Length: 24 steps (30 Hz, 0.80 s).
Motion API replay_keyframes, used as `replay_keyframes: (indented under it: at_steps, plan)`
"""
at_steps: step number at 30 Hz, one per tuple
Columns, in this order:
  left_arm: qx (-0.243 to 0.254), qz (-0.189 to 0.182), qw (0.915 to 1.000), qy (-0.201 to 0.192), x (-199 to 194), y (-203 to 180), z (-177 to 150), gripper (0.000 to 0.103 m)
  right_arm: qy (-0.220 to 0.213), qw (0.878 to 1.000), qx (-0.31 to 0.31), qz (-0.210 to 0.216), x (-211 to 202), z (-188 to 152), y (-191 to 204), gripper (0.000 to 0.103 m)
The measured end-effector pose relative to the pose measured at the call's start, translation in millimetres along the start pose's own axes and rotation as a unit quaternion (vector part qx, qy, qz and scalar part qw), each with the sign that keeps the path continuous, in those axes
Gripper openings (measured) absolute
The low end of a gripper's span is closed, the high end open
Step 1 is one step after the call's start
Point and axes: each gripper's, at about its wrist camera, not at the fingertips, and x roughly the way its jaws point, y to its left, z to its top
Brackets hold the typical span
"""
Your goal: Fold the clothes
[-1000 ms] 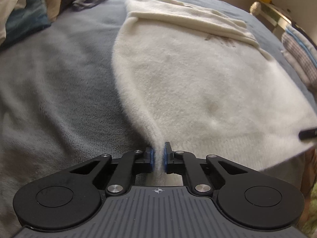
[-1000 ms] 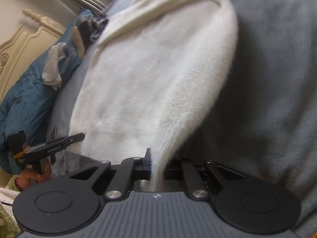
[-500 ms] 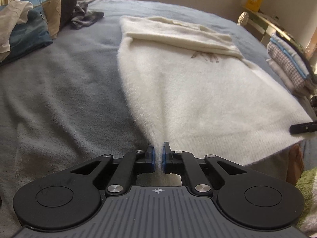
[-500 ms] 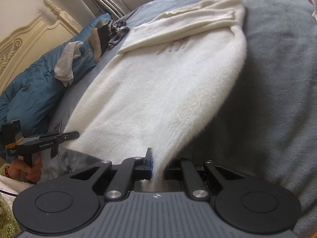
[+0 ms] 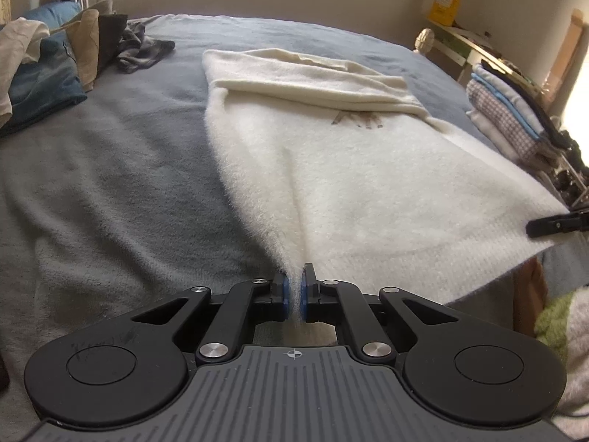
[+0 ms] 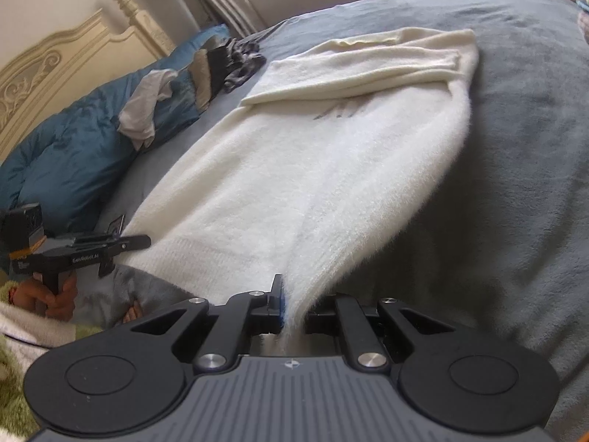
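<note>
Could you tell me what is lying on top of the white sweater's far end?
A folded-over cream sleeve lies across the white sweater, above a dark chest print. Whatever lies beneath that fold is hidden.

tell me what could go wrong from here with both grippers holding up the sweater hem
The left gripper and right gripper each pinch only a thin bit of the white sweater hem, so the fluffy knit could slip out. The folded sleeves near the collar may also slide loose as the hem is carried over.
</note>
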Motion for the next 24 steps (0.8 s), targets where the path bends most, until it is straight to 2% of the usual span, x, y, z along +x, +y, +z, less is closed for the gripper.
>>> replay_keyframes:
  at_steps: [5, 9, 12, 15, 24]
  plan:
    - [0.018, -0.021, 0.999, 0.036, -13.4, 3.3, -5.8, 0.004, 0.038, 0.998, -0.043, 0.01, -14.3, -5.5, 16.1, 0.007]
    - [0.037, -0.042, 0.9942, 0.092, -12.5, -0.9, -12.4, 0.004, 0.1, 0.993, -0.05, 0.028, -12.3, -15.0, 16.3, 0.007]
    - [0.055, -0.046, 0.9909, 0.114, -7.1, -6.7, -11.4, 0.004, 0.142, 0.988, -0.051, 0.034, -8.0, -19.3, 13.6, 0.007]
    - [0.057, -0.038, 0.9906, 0.118, 1.8, -9.4, -2.7, 0.004, 0.145, 0.987, -0.053, 0.035, -5.8, -11.9, 13.3, 0.007]
    - [0.018, -0.02, 0.9945, 0.101, 29.5, -5.3, 38.6, 0.004, 0.101, 0.994, 0.005, 0.033, 11.1, 19.8, -13.7, 0.007]
